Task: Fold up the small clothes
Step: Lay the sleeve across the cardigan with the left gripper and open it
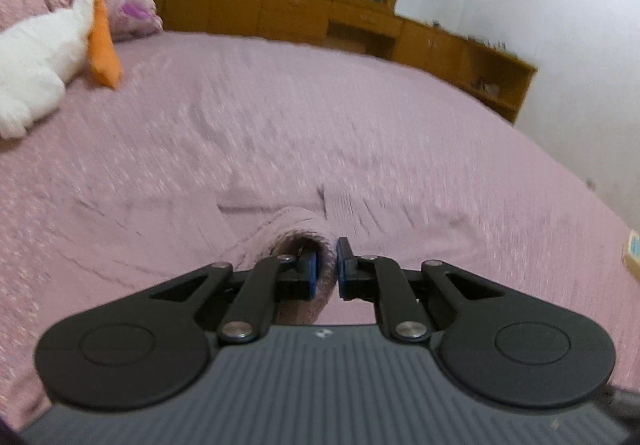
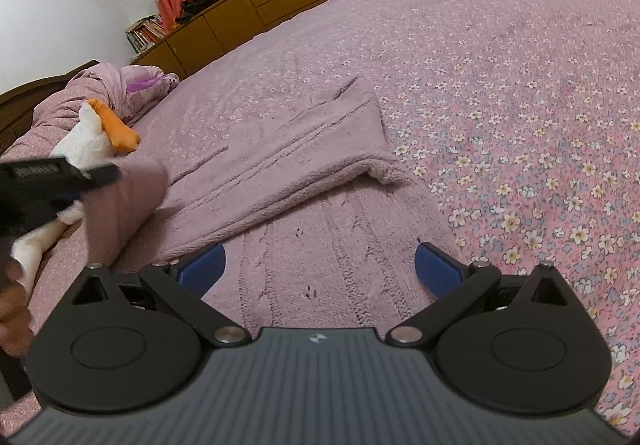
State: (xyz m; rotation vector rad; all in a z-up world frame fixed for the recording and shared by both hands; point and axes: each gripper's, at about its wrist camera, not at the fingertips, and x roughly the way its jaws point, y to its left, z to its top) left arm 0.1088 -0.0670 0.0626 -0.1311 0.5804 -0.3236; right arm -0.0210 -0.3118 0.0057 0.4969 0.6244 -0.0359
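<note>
A bed (image 2: 520, 85) under a pink flowered cover carries a mauve knitted sweater (image 2: 304, 173), which lies partly folded in the middle of it, just ahead of the right claw. A white plush goose (image 2: 90, 133) with an orange beak rests near the pillows. The right claw (image 2: 318, 265) hangs wide open over the sweater's knit, gripping nothing, while the left claw (image 1: 326, 271) is pinched onto a raised fold of the sweater.

we see our right gripper (image 2: 320, 265) spread wide above a mauve knit sweater (image 2: 312, 213) on the floral bedspread (image 2: 520, 85); our left gripper (image 2: 86, 177) lifts a sweater edge near the plush duck (image 2: 96, 129).
</note>
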